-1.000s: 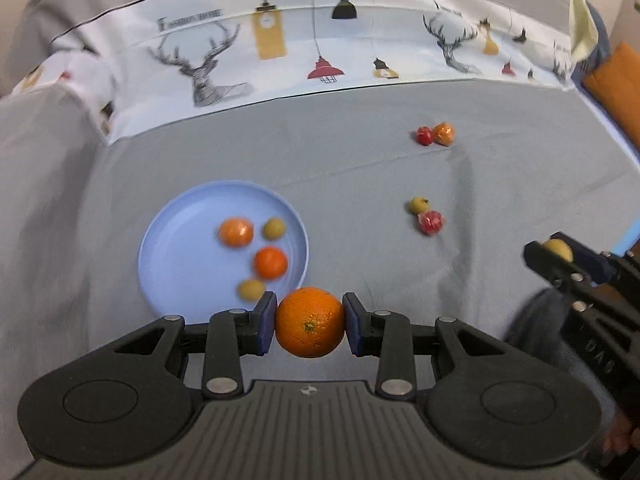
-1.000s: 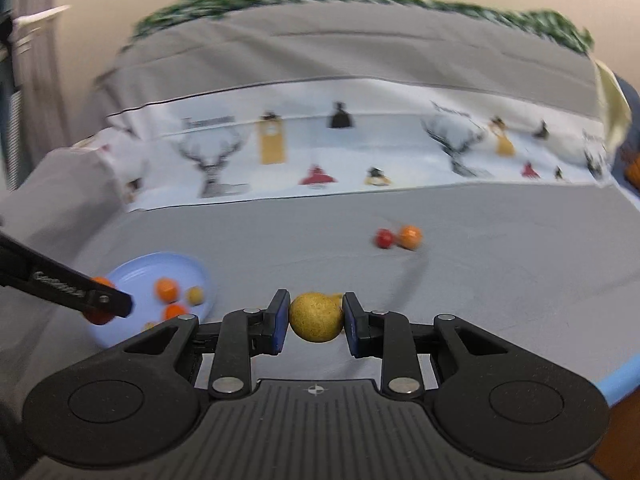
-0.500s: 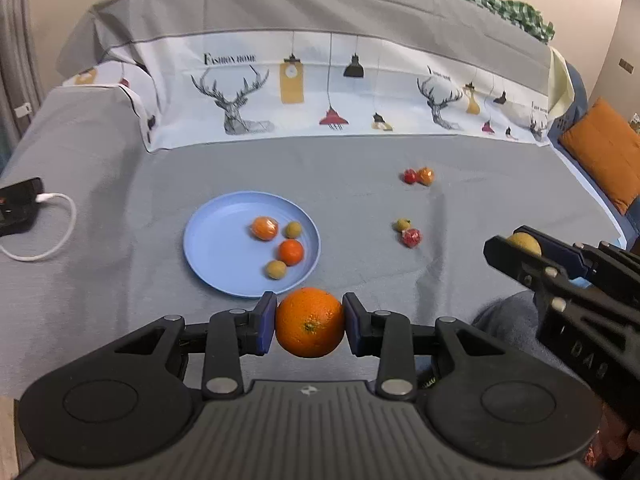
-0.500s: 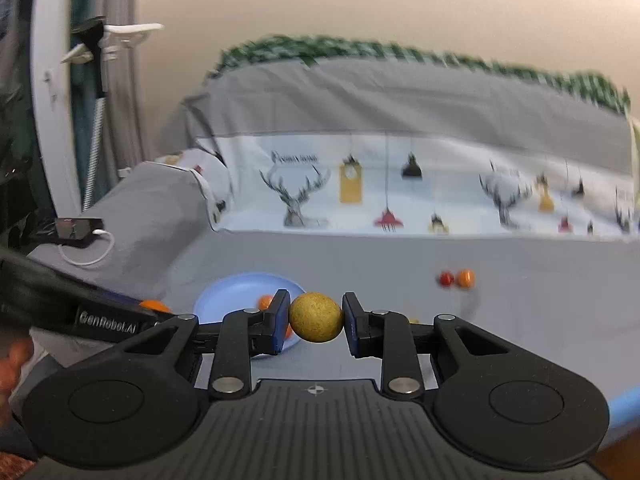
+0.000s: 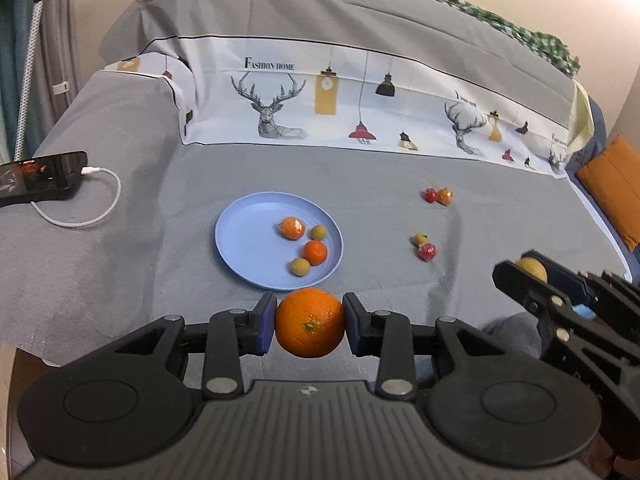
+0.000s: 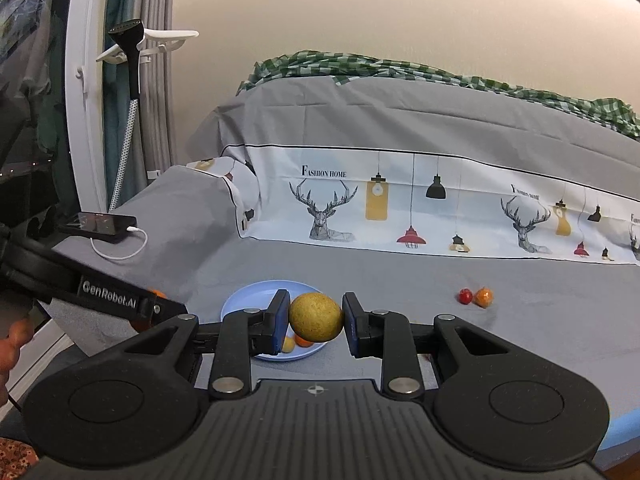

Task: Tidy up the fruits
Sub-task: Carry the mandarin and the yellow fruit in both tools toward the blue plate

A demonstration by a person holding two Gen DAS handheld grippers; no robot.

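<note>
Large round orange (image 5: 309, 322) clamped in left gripper (image 5: 309, 323); light-blue round plate (image 5: 244, 240) just beyond, slightly left. Right gripper (image 6: 316, 317) farther right, pinching yellow-brown round fruit (image 6: 315, 316).

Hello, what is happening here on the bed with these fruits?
A person is gathering fruit onto a round light-blue plate, which holds four pieces. The left tongs grip a large orange; the right tongs grip a round yellow-brown fruit. Four small fruits lie on the grey sheet.
</note>
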